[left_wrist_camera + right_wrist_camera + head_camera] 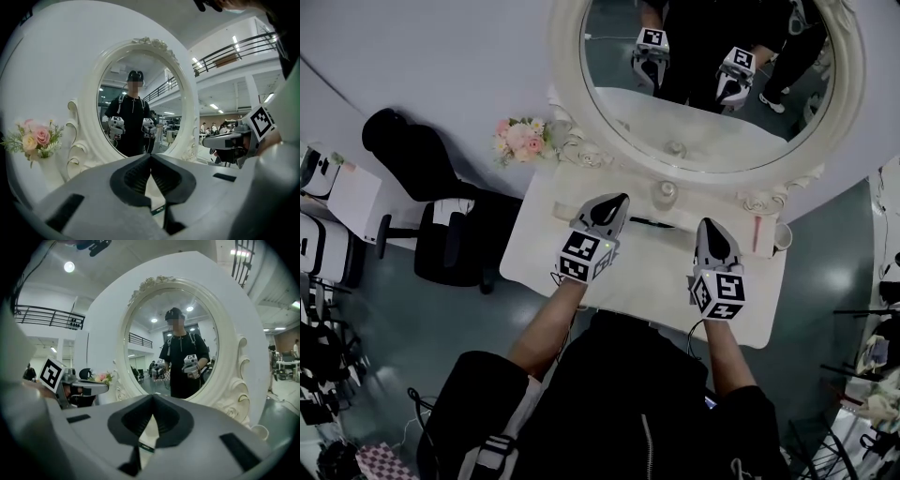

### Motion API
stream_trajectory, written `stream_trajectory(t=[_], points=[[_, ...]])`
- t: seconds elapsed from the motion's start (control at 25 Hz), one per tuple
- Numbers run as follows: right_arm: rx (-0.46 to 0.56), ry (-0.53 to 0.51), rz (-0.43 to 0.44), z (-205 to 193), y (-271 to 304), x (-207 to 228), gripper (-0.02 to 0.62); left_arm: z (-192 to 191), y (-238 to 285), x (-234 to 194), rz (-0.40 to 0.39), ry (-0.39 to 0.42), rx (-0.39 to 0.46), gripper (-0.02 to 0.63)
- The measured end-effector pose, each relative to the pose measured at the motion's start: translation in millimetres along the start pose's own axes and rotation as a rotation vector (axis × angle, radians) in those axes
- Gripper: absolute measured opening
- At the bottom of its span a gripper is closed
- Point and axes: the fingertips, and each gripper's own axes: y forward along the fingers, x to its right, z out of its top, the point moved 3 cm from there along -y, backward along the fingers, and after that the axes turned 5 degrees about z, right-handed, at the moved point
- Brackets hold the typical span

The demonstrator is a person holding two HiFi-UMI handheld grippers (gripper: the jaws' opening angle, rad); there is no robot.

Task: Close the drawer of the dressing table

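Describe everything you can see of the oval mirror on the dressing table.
The oval mirror stands upright at the back of the white dressing table, before a pale wall. Its thick cream frame looks carved, with scrollwork at the foot on both sides and an ornament on top. The glass reflects the person in black. Pink flowers sit beside its left base.

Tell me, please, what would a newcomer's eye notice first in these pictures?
The large oval mirror in an ornate white frame dominates the back of the white dressing table. Pink and cream flowers stand at its left. The grey left gripper and right gripper hover above the table, jaws shut.
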Motion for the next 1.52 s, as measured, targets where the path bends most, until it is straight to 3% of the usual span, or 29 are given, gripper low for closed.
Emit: stream_trajectory(t=[0.36,0.96,1.52], points=[[-0.045,0.0,0.05,-12.7,24.5,-23.1,0.003,-18.3,-13.1,-26.5,0.036,-0.03,-0.025,0.003],[-0.13,-0.023,0.264,-43.4,76.1,-102.5,0.003,-66.4,-96.8,-95.4,0.26,-0.099,-0.086,0.003],[-0.224,0.01,0.265,-75.0,77.5,-99.3,0.003,-123.4,-109.7,-96.0,0.275,-0.182,-0.195,0.003]])
